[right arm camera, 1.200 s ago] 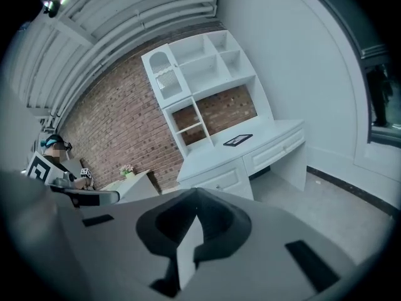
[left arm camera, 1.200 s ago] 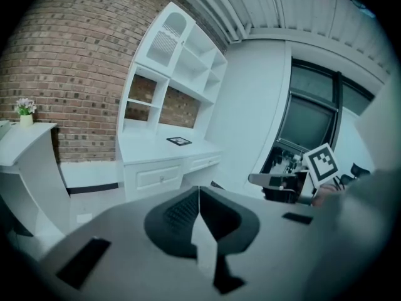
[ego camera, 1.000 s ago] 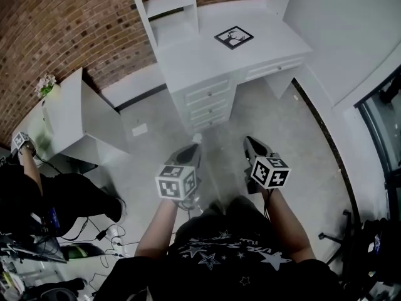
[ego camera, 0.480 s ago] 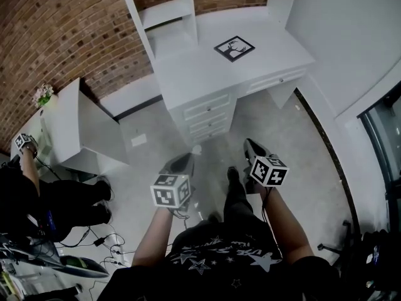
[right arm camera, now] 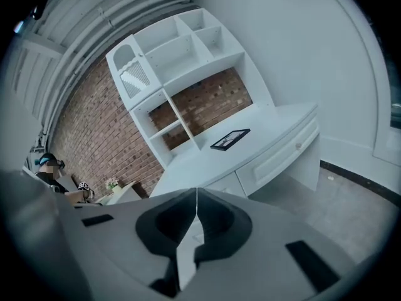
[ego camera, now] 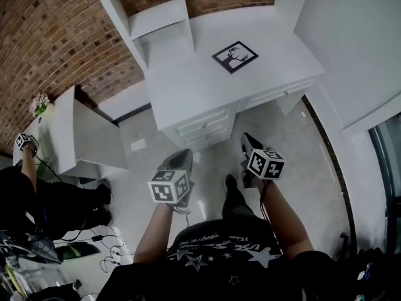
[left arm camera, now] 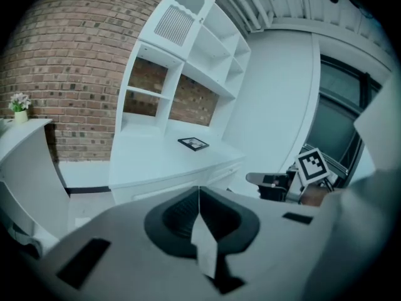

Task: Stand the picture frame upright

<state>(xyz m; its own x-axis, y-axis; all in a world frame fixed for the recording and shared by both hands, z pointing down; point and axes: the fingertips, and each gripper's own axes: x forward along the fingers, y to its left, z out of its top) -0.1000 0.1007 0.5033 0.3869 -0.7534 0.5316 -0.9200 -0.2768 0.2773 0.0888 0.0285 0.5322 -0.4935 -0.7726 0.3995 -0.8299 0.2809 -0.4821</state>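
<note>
Black rectangular picture frame (ego camera: 234, 56): lies flat on the desktop, picture facing up, at 12 o'clock from both grippers and well apart from them.
Grey hand-held left gripper (ego camera: 185, 153): carries a marker cube and points to 12 o'clock over the grey floor; jaws pressed together with nothing between them.
Matching right gripper (ego camera: 246, 138): at 3 o'clock of the left one; jaws likewise closed and empty.
White desk with drawers (ego camera: 188, 86): beyond the grippers, bearing the frame.
White open shelf unit (ego camera: 153, 19): stands on the desk at 10 o'clock of the frame.
Red brick wall (ego camera: 56, 36): behind the shelves.
</note>
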